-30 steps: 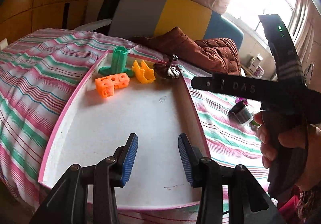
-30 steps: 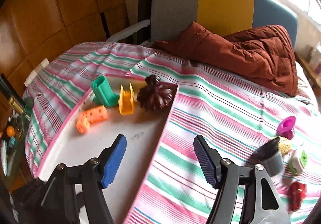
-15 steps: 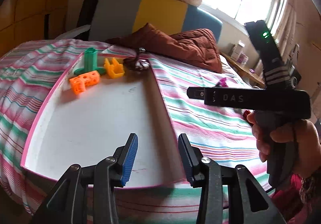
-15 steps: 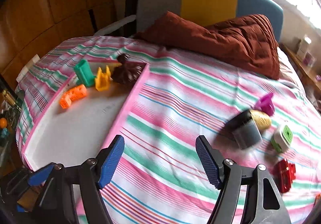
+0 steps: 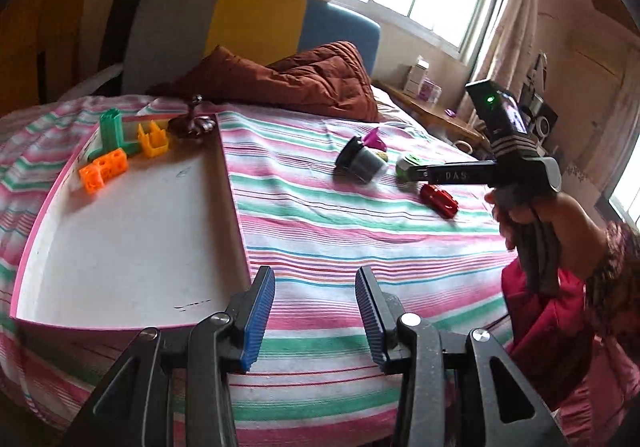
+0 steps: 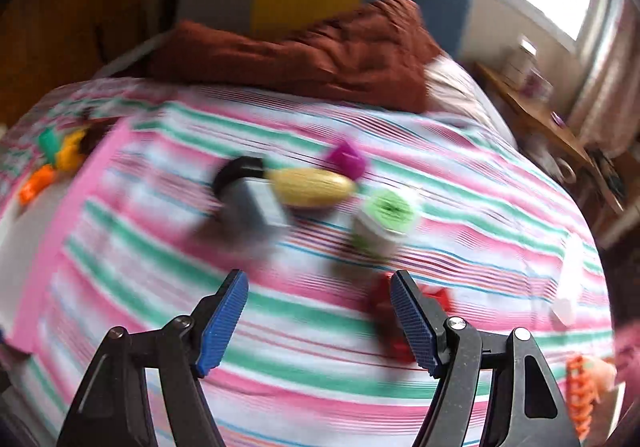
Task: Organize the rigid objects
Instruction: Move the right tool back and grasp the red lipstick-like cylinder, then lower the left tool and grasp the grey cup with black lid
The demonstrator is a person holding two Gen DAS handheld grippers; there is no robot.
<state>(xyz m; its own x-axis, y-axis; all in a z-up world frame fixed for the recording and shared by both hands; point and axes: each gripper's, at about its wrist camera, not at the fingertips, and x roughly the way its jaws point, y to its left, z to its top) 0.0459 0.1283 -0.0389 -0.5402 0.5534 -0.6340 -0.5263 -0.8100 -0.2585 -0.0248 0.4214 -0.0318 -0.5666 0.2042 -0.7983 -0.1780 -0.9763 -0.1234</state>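
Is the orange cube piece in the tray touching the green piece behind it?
Touching. The left wrist view shows the orange cube piece butted against the base of the green piece with no white tray floor between them.

Blurred view. Right gripper (image 6: 318, 321) jaws apart, nothing between them, above striped bedspread (image 6: 280, 311). Red toy (image 6: 384, 327) partly behind the right-hand jaw. Beyond: grey-black cylinder (image 6: 250, 199) touching yellow oval (image 6: 312, 187), green-topped white piece (image 6: 386, 219), magenta piece (image 6: 347, 159).
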